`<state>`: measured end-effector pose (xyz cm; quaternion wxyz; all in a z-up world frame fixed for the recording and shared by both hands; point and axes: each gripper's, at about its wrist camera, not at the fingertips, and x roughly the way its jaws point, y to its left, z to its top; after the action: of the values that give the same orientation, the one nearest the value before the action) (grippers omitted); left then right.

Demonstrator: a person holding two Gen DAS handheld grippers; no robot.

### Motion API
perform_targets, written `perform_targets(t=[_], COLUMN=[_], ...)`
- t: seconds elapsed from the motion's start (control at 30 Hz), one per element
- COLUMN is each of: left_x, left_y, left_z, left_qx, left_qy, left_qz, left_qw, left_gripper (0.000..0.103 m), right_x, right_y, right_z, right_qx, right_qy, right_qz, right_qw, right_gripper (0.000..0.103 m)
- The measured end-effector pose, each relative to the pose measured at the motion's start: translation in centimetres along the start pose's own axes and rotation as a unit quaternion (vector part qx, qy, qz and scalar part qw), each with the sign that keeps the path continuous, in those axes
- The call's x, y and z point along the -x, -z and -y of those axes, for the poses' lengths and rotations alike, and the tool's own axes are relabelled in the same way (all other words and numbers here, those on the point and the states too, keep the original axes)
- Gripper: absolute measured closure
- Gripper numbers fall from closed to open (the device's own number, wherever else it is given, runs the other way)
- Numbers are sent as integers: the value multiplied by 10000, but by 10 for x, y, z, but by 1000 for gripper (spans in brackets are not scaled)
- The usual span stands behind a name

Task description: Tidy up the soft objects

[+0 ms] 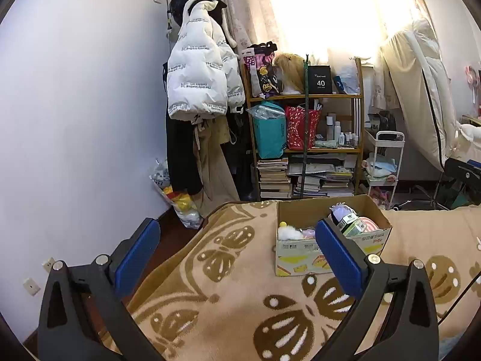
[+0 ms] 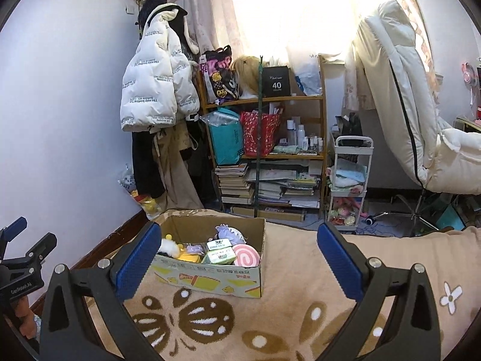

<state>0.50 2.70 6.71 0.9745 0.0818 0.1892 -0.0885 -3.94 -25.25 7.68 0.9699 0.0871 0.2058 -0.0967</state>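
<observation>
Right wrist view: the box [image 2: 210,273] of soft toys [image 2: 246,258] sits on the blanket [image 2: 285,316], below the bookshelf [image 2: 264,150]. Right gripper [image 2: 237,258] and left gripper [image 1: 237,255] are wide open, holding nothing, near the box.

Black box [image 2: 276,81] on shelf: "40"; left hand-held gripper [image 2: 18,258]: "GenRobot.AI".

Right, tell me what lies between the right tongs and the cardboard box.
Only bare tan butterfly-patterned blanket lies between the open right tongs and the brown cardboard box of soft toys, as the right wrist view shows.
</observation>
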Motion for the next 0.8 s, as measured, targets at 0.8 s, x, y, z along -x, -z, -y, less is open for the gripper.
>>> perform_targets(t=[0.8], left_x=[-28], left_y=[24], left_z=[5], left_qx=[-50], left_qy=[177], left_qz=[-378], left_qw=[9991], left_gripper=[1], right_x=[-19], right_y=[30], right_z=[3], right_qx=[-26], right_qy=[234], right_qz=[-207], right_qw=[9995], right_gripper=[0])
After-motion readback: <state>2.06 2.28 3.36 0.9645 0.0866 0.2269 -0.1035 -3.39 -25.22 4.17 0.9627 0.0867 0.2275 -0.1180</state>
